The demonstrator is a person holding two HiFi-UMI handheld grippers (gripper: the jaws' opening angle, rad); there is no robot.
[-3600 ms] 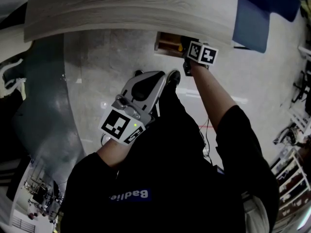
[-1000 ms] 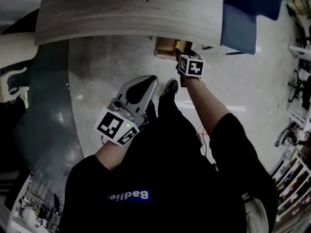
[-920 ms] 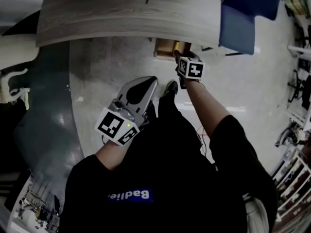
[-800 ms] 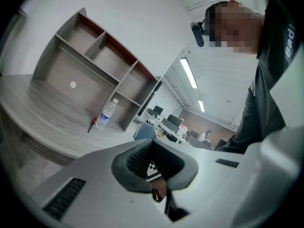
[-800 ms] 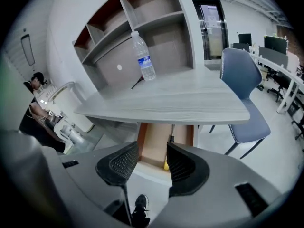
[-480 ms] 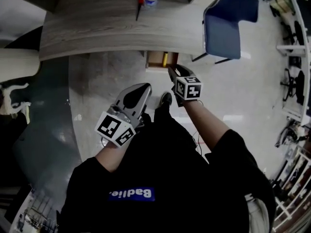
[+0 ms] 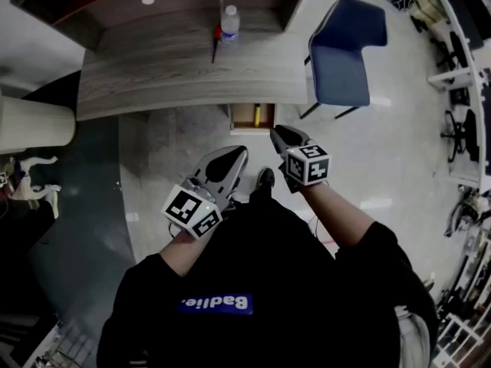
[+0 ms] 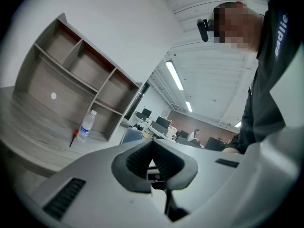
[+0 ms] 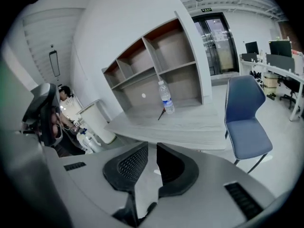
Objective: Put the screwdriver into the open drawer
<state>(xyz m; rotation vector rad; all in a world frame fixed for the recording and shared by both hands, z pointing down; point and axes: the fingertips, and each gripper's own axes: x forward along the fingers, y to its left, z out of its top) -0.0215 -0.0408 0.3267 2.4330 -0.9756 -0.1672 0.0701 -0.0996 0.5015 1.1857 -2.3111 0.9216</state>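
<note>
Under the front edge of the wooden desk [image 7: 169,75] the drawer [image 7: 244,116] stands open. A yellow-handled screwdriver [image 7: 258,113] lies inside it. My right gripper [image 7: 275,133] hangs just in front of the drawer, apart from it. Its jaws have just been closing to a narrow gap [image 9: 152,146] with nothing between them. My left gripper [image 7: 238,153] is beside it to the left with its pads together [image 8: 152,144] and nothing held.
A second screwdriver with a red handle [image 7: 215,41] lies on the desk next to a water bottle [image 7: 229,23]. A blue chair [image 7: 341,48] stands right of the drawer. Open shelves rise behind the desk [image 9: 156,65]. A shoe [image 7: 265,179] shows below the grippers.
The right gripper has drawn back from the drawer and risen; the left has risen too. The yellow-handled screwdriver stays in the drawer. The view now takes in the desk top.
</note>
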